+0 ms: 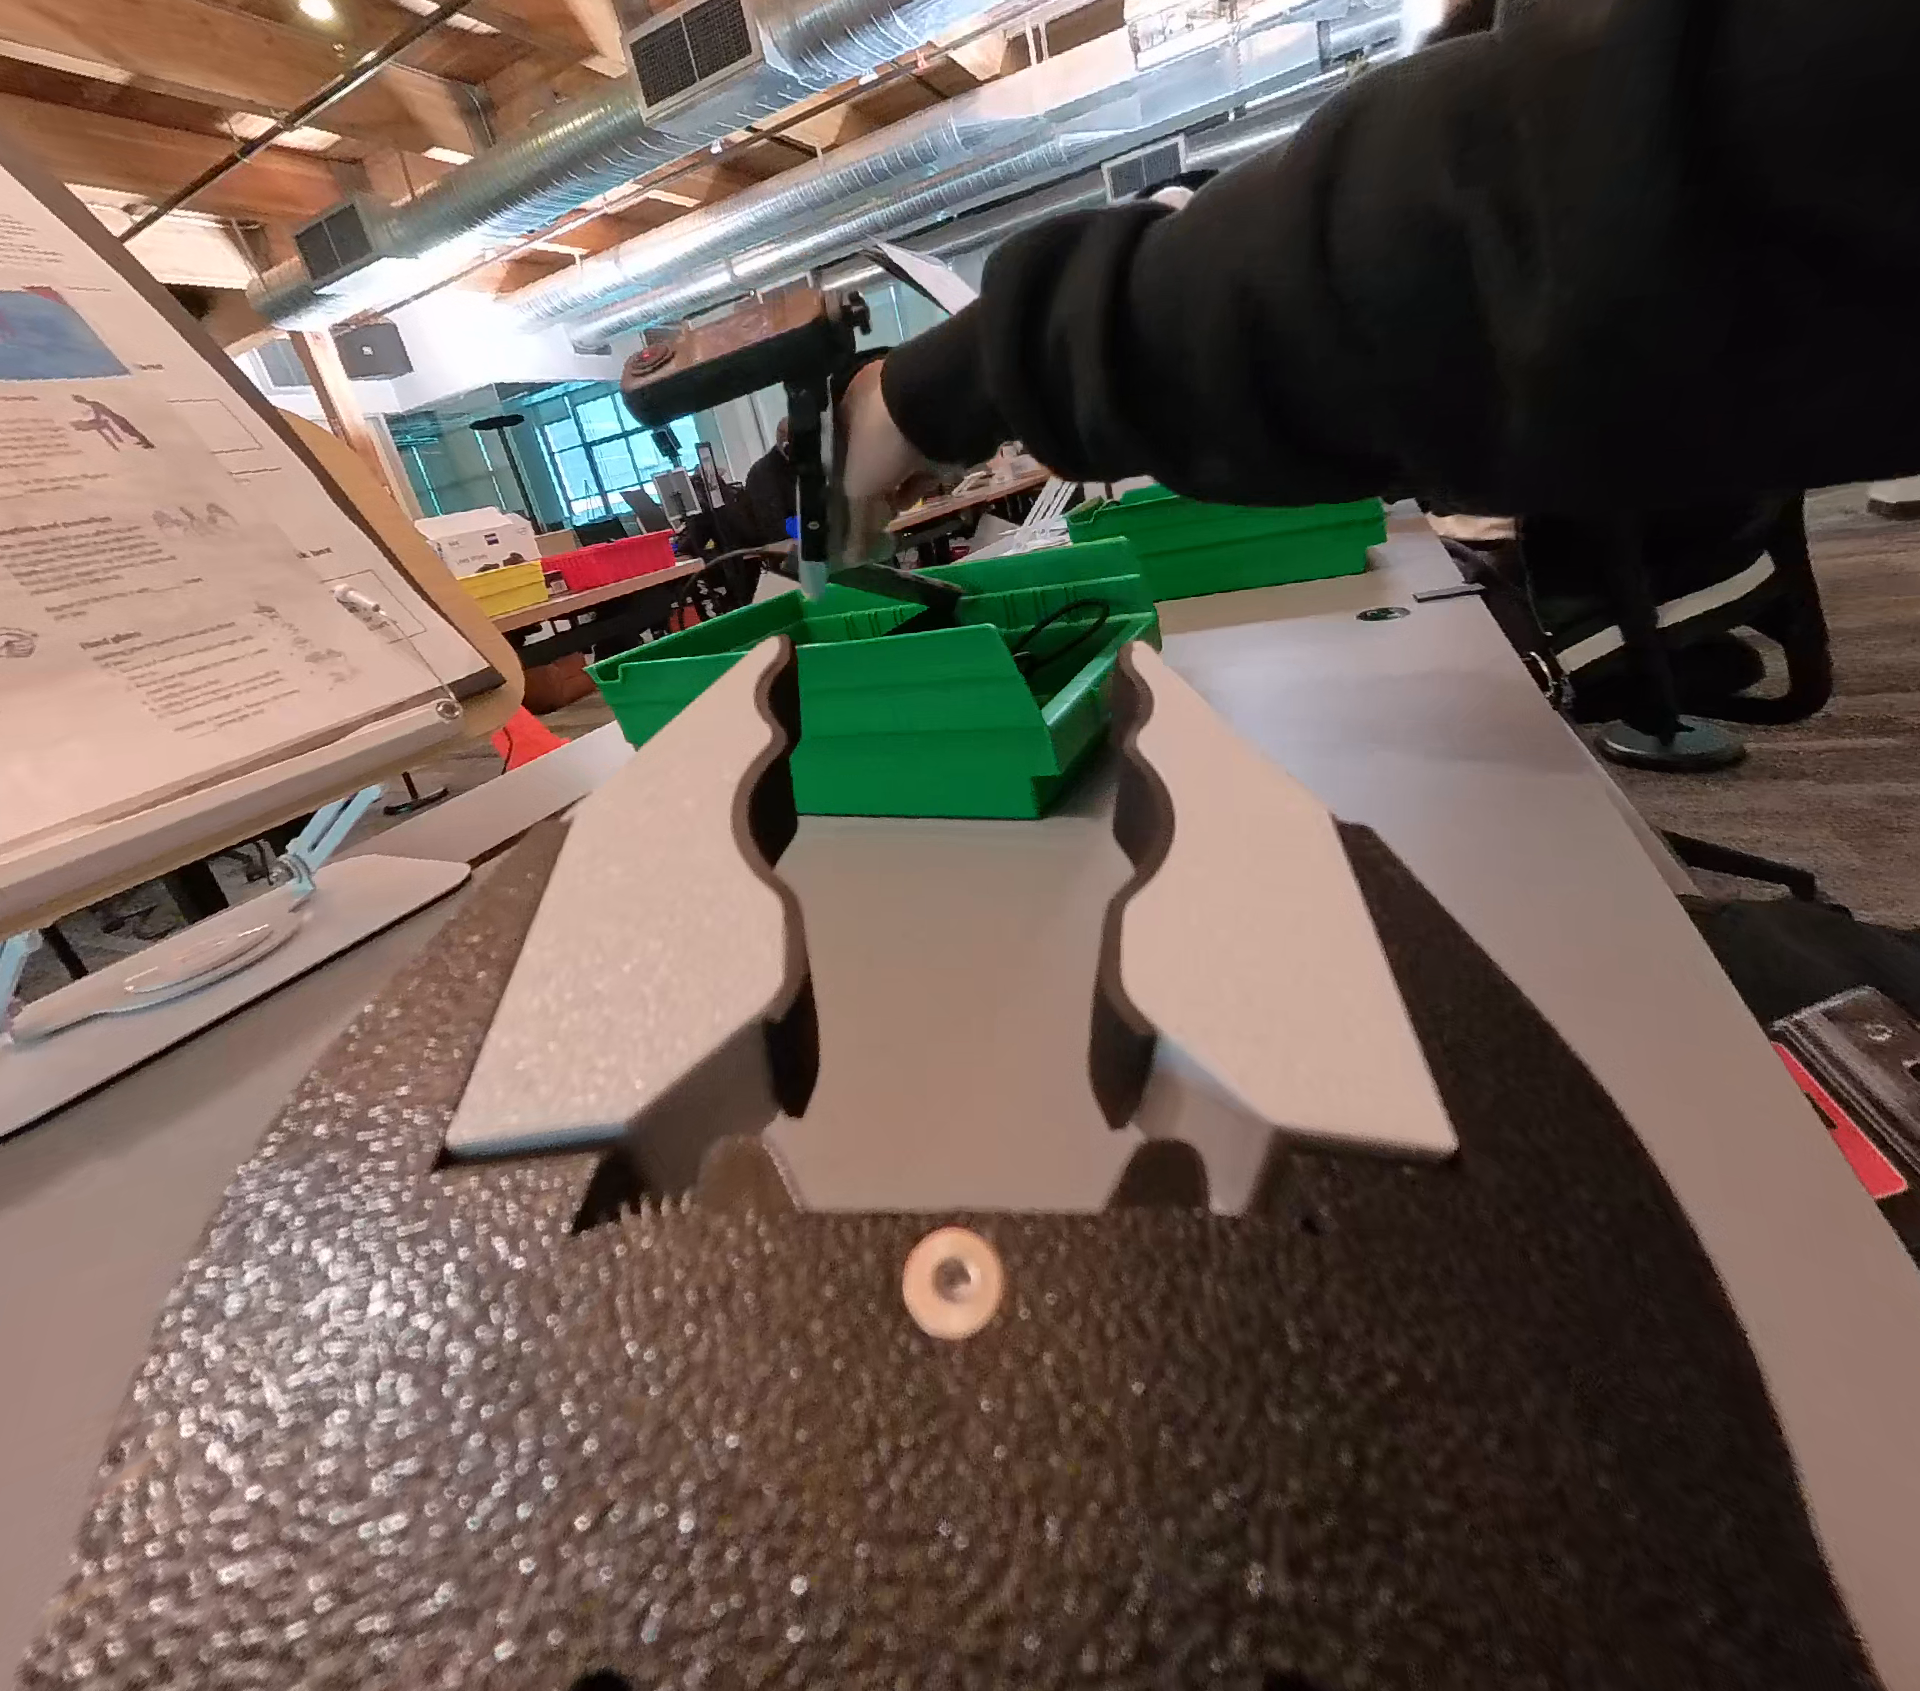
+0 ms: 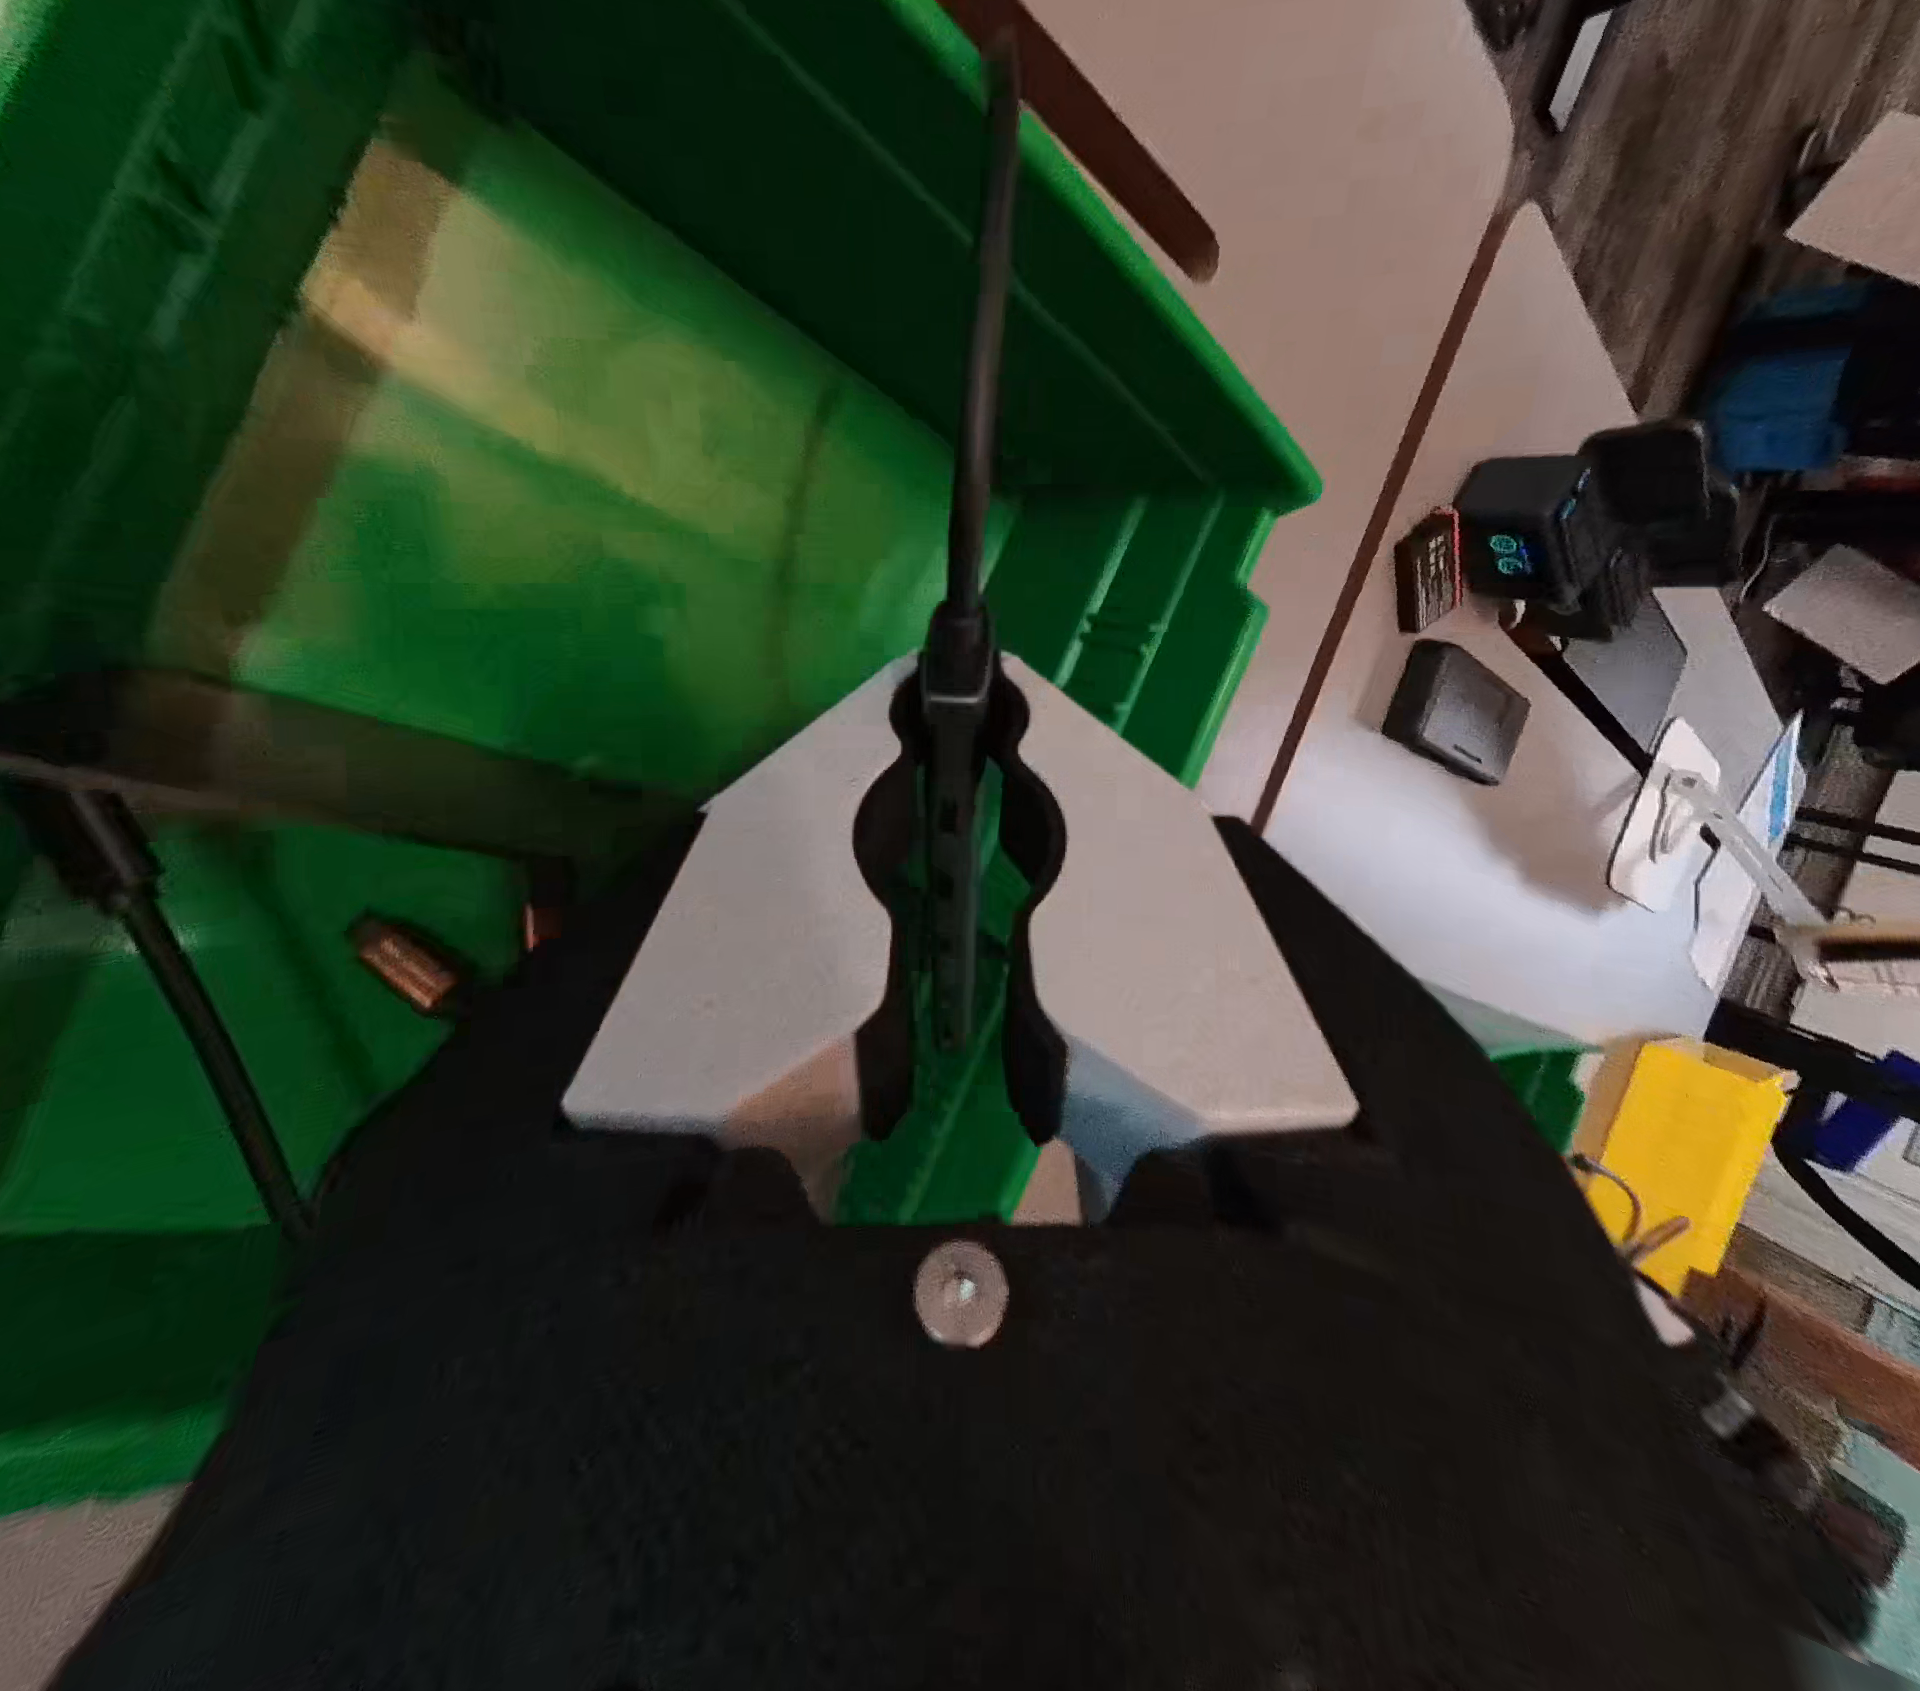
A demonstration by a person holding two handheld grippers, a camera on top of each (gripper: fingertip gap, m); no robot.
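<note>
Grey bench (image 1: pixel 1351 706) carries a row of green bins (image 1: pixel 914 727), set within arm's reach. A printed sheet on a tilted stand (image 1: pixel 208 581) sits at the left edge, angled for reading.

Left gripper (image 1: pixel 951 810) rests low, just short of the nearest bin; its fingers are spread wide with nothing between them.

Right gripper (image 2: pixel 961 862), on a black-sleeved arm (image 1: pixel 1455 291), tips over a bin's open top. Its fingers are clamped on a thin black cable tie (image 2: pixel 982 394), held near its head so the tail points out over the bin.

L tongs (image 1: pixel 956 820) open, near green bin (image 1: pixel 914 737).
</note>
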